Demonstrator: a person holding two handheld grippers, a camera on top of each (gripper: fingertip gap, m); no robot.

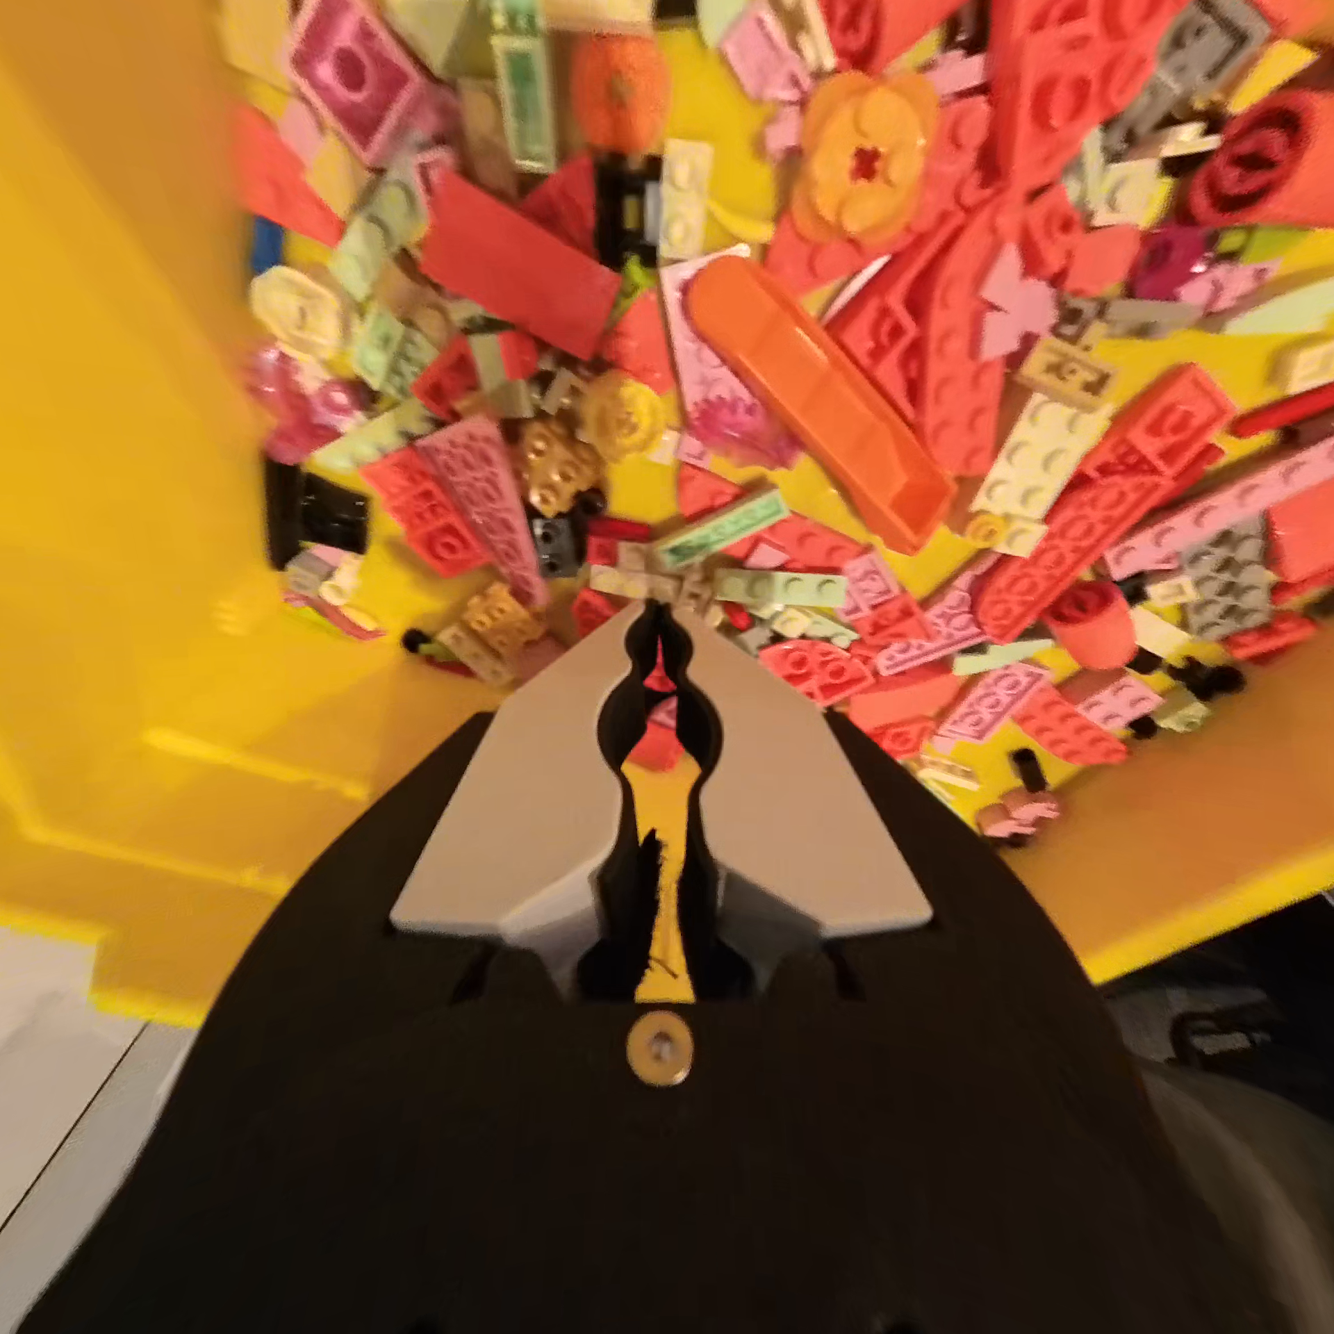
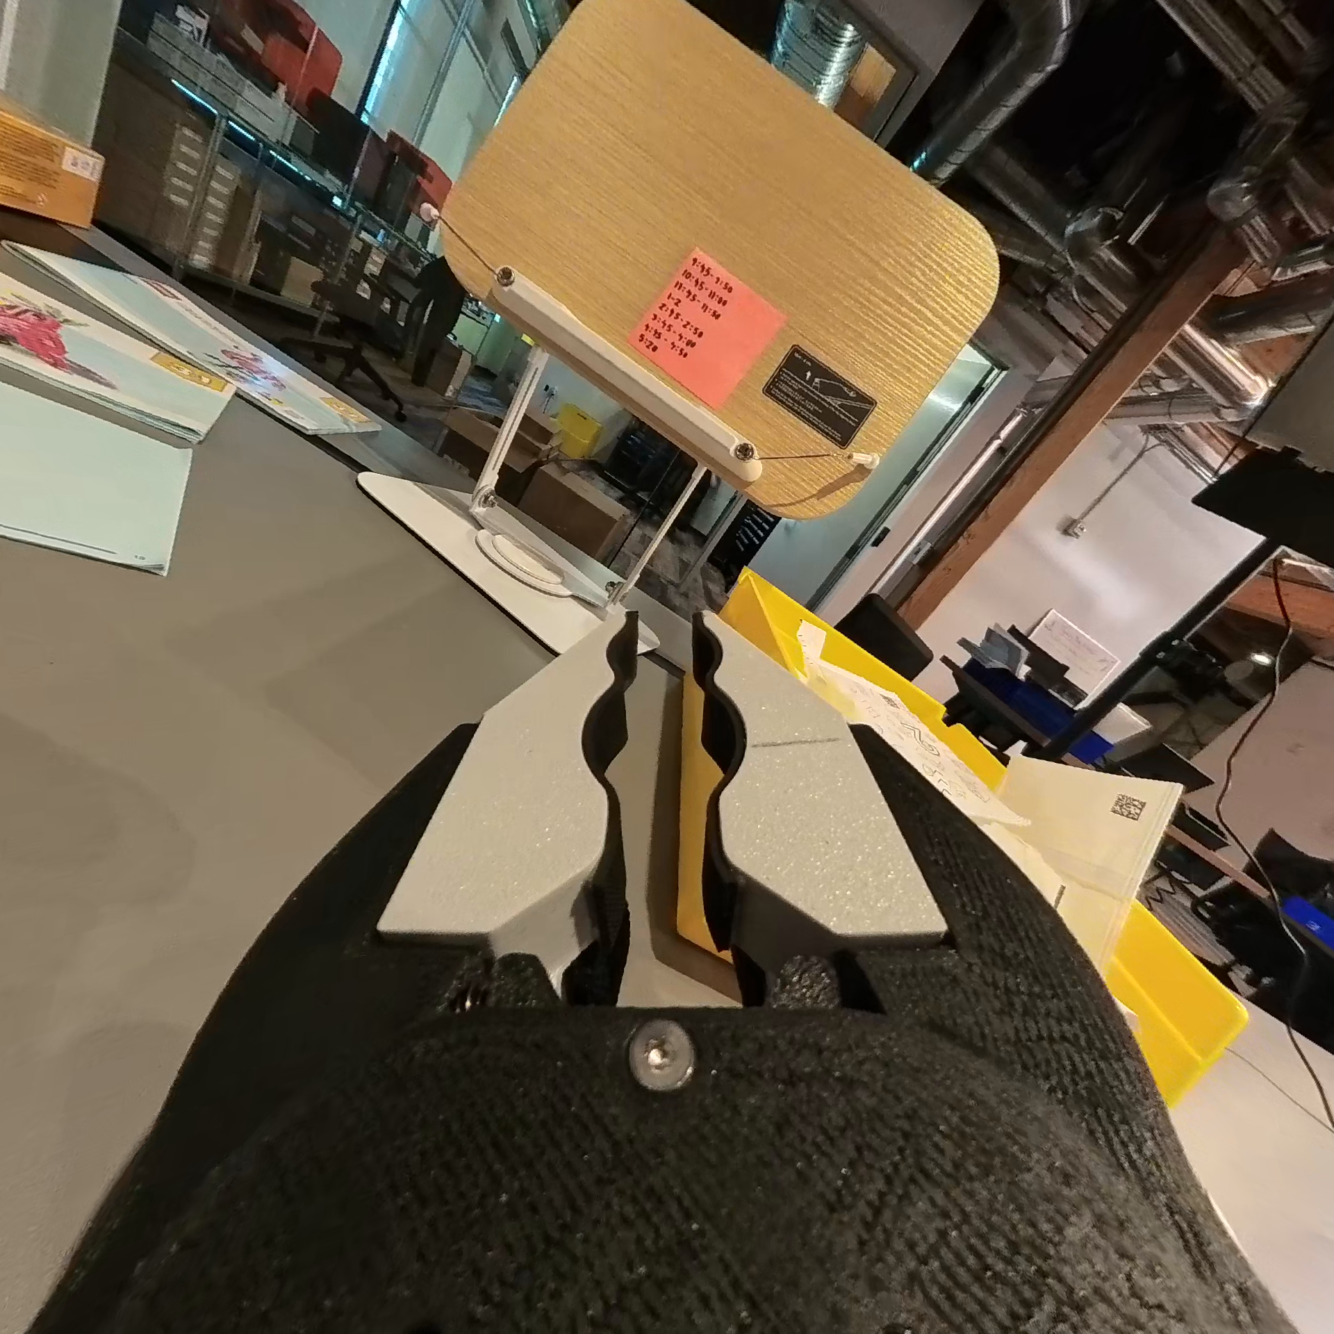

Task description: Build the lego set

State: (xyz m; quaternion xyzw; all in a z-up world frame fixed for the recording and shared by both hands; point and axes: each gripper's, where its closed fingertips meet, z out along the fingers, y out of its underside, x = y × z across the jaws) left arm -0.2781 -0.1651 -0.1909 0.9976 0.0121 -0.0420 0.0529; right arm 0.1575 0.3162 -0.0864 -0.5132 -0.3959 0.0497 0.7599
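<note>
Two tongs in frame. Left tongs (image 1: 658,613) were clenched, tips down in the heap of lego pieces (image 1: 830,404) inside the yellow bin (image 1: 130,505); blur hid whether a piece was caught. Orange long piece (image 1: 816,404) lay at 1 o'clock from the tips. Right tongs (image 2: 664,628) were released, hanging over the grey bench (image 2: 216,722), wooden stand (image 2: 722,238) at 12 o'clock, instruction booklets (image 2: 108,375) at 10 o'clock.

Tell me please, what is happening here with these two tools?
A person is building a lego set with a handheld claw in each hand. The left claw is down in a yellow bin of loose lego pieces, nearly closed at the pile; whether it grips anything is unclear. The right claw waits open and empty over the grey table.
</note>
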